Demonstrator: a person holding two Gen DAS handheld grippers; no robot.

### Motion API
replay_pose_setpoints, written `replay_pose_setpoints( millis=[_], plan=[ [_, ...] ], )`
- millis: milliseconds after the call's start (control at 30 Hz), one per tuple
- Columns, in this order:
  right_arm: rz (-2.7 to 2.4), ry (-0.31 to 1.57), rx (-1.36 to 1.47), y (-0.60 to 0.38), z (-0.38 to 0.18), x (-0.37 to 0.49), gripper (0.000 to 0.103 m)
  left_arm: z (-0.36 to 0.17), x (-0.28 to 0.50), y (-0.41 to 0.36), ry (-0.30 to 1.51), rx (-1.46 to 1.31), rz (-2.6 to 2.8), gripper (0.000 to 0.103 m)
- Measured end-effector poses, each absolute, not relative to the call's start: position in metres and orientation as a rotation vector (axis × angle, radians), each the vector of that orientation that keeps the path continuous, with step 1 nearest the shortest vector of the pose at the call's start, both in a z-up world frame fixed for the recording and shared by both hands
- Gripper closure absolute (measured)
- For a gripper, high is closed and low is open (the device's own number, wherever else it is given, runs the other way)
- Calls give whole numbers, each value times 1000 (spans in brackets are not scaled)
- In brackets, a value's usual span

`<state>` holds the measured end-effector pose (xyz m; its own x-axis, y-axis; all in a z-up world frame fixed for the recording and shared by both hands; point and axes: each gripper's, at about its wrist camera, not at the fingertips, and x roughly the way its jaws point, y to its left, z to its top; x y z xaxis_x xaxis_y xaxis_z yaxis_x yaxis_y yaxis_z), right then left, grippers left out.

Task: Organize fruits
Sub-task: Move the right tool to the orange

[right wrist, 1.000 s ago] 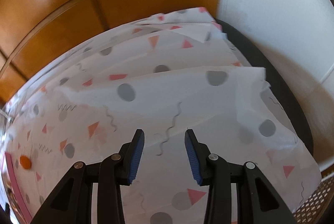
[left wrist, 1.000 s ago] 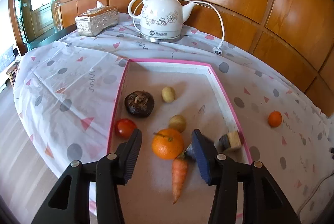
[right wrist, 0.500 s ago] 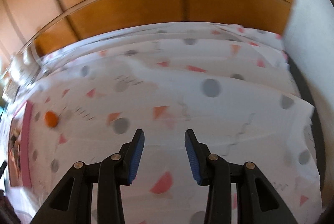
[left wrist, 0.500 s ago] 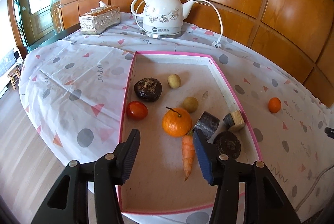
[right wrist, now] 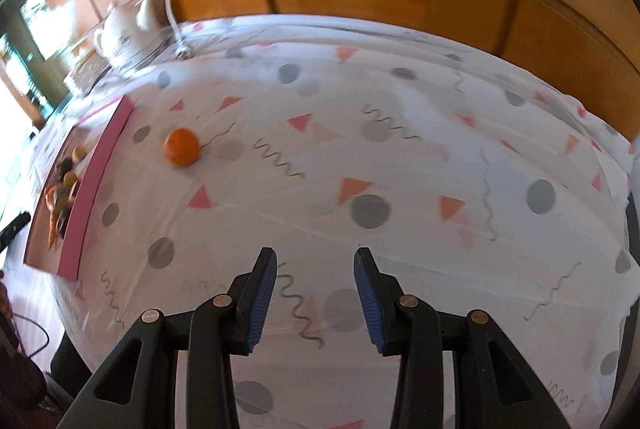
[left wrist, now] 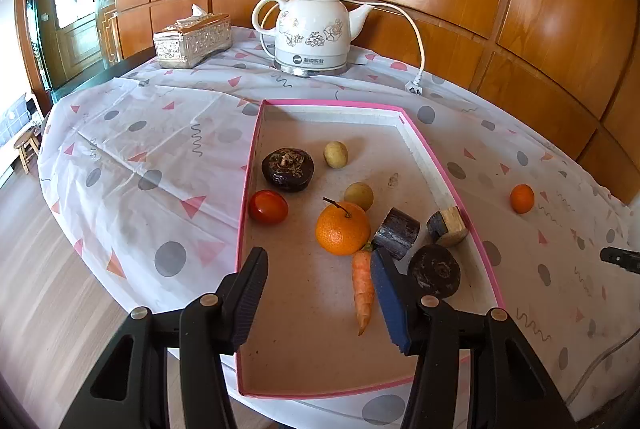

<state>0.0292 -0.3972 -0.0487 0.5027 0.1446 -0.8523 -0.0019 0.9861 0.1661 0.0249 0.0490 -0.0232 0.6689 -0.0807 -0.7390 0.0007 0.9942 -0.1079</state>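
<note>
A pink-rimmed tray (left wrist: 448, 173) on the table holds a large orange (left wrist: 342, 227), a carrot (left wrist: 363, 289), a tomato (left wrist: 268, 206), two small yellow fruits (left wrist: 335, 154), a dark round fruit (left wrist: 287, 169) and dark cut pieces (left wrist: 397, 227). My left gripper (left wrist: 320, 297) is open and empty above the tray's near part. A small orange (left wrist: 521, 198) lies on the tablecloth right of the tray; it also shows in the right wrist view (right wrist: 182, 146). My right gripper (right wrist: 314, 293) is open and empty, well short of that small orange. The tray (right wrist: 86, 185) is at far left there.
A white kettle (left wrist: 314, 29) with a cord and plug (left wrist: 414, 87) stands behind the tray, a tissue box (left wrist: 192, 39) to its left. Wood panelling backs the table. The tablecloth hangs over the near edge. A dark tip (left wrist: 620, 258) shows at the right edge.
My left gripper has drawn back and up from the large orange, so more of the tray shows. My right gripper has swung left, bringing the small orange and tray into view.
</note>
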Motion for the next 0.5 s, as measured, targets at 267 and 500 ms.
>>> replay_pose_setpoints(
  millis=[267, 500],
  plan=[
    [157, 1074, 94, -365, -54, 41, 62, -21, 24, 52, 829, -92, -48, 43],
    [220, 1076, 85, -331, -57, 59, 62, -21, 26, 57, 830, -105, -44, 43]
  ],
)
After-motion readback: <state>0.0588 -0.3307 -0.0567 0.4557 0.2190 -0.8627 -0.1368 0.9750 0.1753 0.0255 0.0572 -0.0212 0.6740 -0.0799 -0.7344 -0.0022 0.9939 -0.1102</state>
